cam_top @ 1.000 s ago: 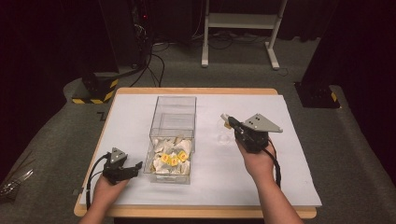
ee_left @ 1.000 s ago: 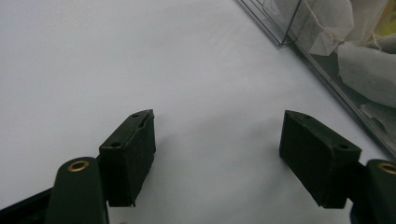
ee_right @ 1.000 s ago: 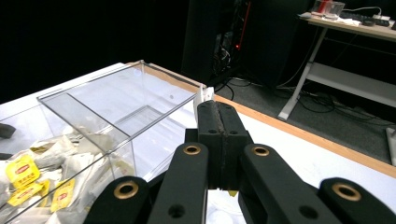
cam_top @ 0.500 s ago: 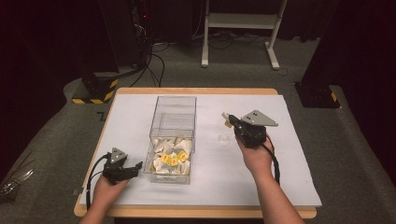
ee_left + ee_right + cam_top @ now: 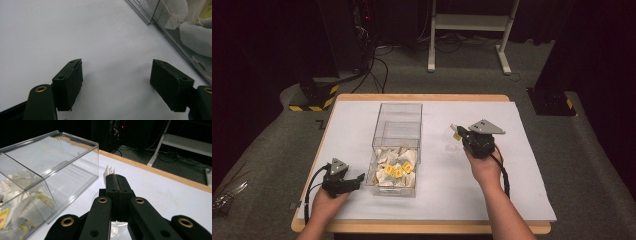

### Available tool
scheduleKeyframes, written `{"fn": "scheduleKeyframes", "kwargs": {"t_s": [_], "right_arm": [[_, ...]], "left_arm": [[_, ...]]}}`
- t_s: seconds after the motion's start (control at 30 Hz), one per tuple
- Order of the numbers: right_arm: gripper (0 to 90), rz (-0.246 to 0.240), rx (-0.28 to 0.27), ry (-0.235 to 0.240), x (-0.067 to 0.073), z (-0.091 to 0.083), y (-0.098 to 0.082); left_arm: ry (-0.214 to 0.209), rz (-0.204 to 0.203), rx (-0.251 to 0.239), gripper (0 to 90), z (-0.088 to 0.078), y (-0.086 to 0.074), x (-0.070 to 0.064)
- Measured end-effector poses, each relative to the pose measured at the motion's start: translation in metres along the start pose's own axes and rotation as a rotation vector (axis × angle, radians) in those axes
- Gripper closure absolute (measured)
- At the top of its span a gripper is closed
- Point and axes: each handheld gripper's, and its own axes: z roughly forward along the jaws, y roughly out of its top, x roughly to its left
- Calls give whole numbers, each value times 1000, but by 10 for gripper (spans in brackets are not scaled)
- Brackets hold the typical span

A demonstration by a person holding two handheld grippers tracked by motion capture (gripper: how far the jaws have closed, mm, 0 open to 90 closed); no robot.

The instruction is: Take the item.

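A clear plastic box (image 5: 384,145) with two compartments stands on the white table cover. Its near compartment holds several tea bags (image 5: 394,167) with yellow tags; the far compartment (image 5: 398,125) looks bare. My right gripper (image 5: 458,133) hovers just right of the box, shut on a tea bag's white tag (image 5: 109,171), which pokes out above the jaws (image 5: 116,178). The pale bag (image 5: 451,147) hangs below it close to the table. My left gripper (image 5: 358,178) rests low on the table, left of the box's near end. It stands open (image 5: 117,82) with nothing between its pads.
The box wall (image 5: 175,30) lies close to the right of the left gripper's jaws. The wooden table edge (image 5: 160,171) runs behind the right gripper. A white metal frame (image 5: 472,22) and cables lie on the floor beyond the table.
My right gripper has sunk a little towards the table with the tea bag still in its jaws. The left gripper has stayed where it was.
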Motion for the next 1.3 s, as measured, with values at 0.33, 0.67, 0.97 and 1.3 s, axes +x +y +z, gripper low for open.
{"fn": "scheduleKeyframes", "kwargs": {"t_s": [0.33,0.67,0.97,1.3], "right_arm": [[900,23,34,-4,-5,11,-10],[843,22,51,-1,-4,17,-13],[801,26,36,-4,-1,8,-17],[772,48,43,-13,-7,-7,-32]], "left_arm": [[1,3,0,263,0,0,0],[-3,2,2,263,0,0,0],[-2,6,1,263,0,0,0],[-2,5,1,263,0,0,0]]}}
